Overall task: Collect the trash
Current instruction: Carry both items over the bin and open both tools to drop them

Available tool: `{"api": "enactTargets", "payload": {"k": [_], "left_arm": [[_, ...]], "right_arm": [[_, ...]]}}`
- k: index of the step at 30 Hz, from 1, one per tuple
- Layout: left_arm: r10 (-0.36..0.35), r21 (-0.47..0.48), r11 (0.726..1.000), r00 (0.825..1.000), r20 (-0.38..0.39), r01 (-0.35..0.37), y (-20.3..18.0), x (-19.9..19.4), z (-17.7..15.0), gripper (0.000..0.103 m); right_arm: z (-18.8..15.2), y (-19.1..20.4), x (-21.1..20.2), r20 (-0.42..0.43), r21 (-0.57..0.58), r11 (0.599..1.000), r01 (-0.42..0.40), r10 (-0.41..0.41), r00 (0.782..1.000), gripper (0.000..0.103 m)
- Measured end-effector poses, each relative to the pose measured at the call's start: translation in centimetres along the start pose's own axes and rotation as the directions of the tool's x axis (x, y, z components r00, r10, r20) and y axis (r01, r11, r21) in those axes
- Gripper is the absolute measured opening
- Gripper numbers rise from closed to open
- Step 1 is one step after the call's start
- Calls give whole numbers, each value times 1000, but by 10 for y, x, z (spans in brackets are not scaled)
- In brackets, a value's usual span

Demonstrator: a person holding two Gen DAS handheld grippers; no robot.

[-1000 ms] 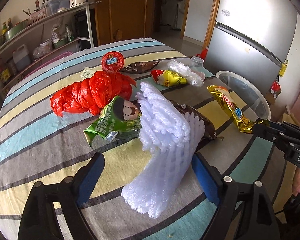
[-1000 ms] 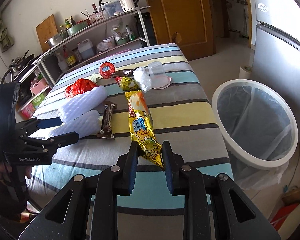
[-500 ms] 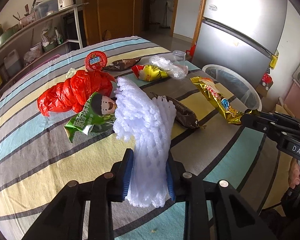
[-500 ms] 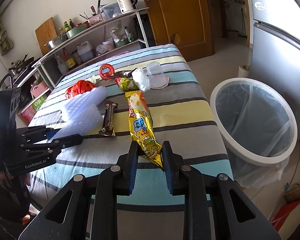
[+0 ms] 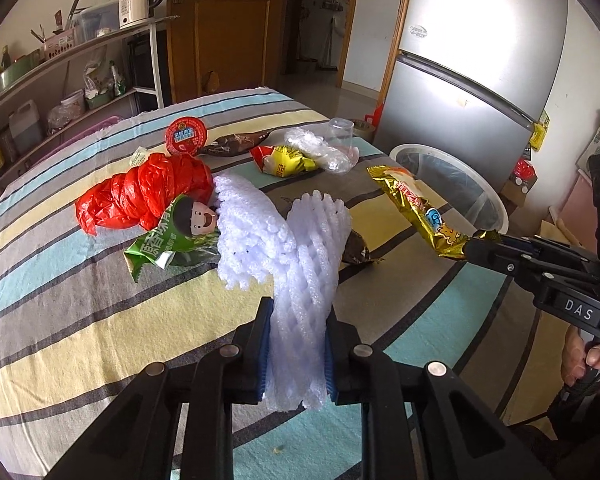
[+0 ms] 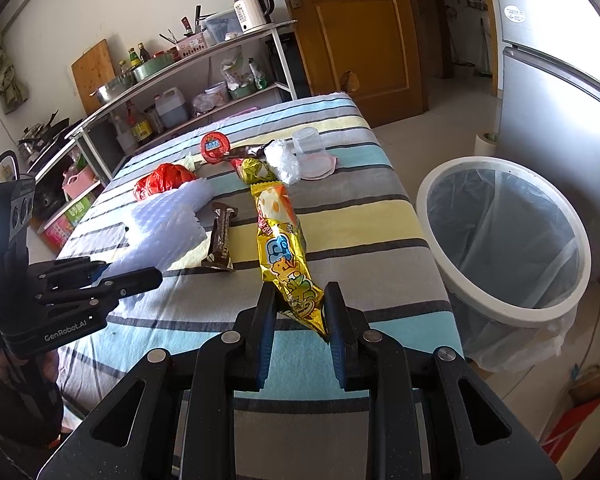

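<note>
**A:** Left wrist view first, biggest thing down: where does the trash sit?

**B:** On the striped worktop (image 5: 60, 320), with the lined bin (image 6: 500, 240) standing on the floor just beside its edge. The white foam net (image 5: 300, 280) is the largest piece. The left gripper (image 5: 296, 352) has just been closing on it, and its fingers (image 5: 262, 344) now squeeze the near end, so the foam is pinched narrow between them.

**A:** How will it handle?

**B:** Very light and springy, I'd judge. It gives under the pads, so a grip well in from the end should hold. Its far part flops loose and rests against the green snack bag (image 5: 172, 240) and the red plastic bag (image 5: 148, 192), which may drag.

**A:** And the other hand?

**B:** The right gripper (image 6: 300, 320) is clamped on the tail of the gold wrapper (image 6: 284, 248). That one looks slick and crinkly, long and limp. Holding by the crimped end seems safest.

**A:** Smaller bits?

**B:** A brown bar wrapper (image 6: 222, 240) between the two pieces, a yellow packet (image 5: 284, 160), a clear cup (image 5: 340, 132) and a red lid (image 5: 185, 136) farther back. Nothing blocks the path to the bin.
</note>
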State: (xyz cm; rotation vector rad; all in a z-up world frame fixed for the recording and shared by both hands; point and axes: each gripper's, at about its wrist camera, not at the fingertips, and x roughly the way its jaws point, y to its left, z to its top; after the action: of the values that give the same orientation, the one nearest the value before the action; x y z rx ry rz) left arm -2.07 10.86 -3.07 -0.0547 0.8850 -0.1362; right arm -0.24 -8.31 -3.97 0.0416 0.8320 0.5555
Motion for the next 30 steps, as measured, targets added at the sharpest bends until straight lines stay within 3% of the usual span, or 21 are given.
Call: {"api": "enactTargets", "payload": {"k": [8, 15, 24, 30], "left_arm": [[-23, 37, 999, 998, 56, 21, -20, -25, 11, 22], [-65, 87, 995, 992, 108, 56, -43, -29, 43, 22], [-160, 142, 979, 981, 108, 144, -87, 2, 89, 22], [-212, 182, 964, 974, 80, 195, -123, 37, 116, 22]], "right_arm": [[3, -1, -21, 61, 5, 1000, 9, -9, 998, 25], [11, -17, -43, 114, 35, 998, 55, -59, 992, 25], [28, -61, -71, 178, 120, 977, 178, -197, 964, 25], [36, -95, -75, 158, 171, 949, 265, -292, 943, 25]]}}
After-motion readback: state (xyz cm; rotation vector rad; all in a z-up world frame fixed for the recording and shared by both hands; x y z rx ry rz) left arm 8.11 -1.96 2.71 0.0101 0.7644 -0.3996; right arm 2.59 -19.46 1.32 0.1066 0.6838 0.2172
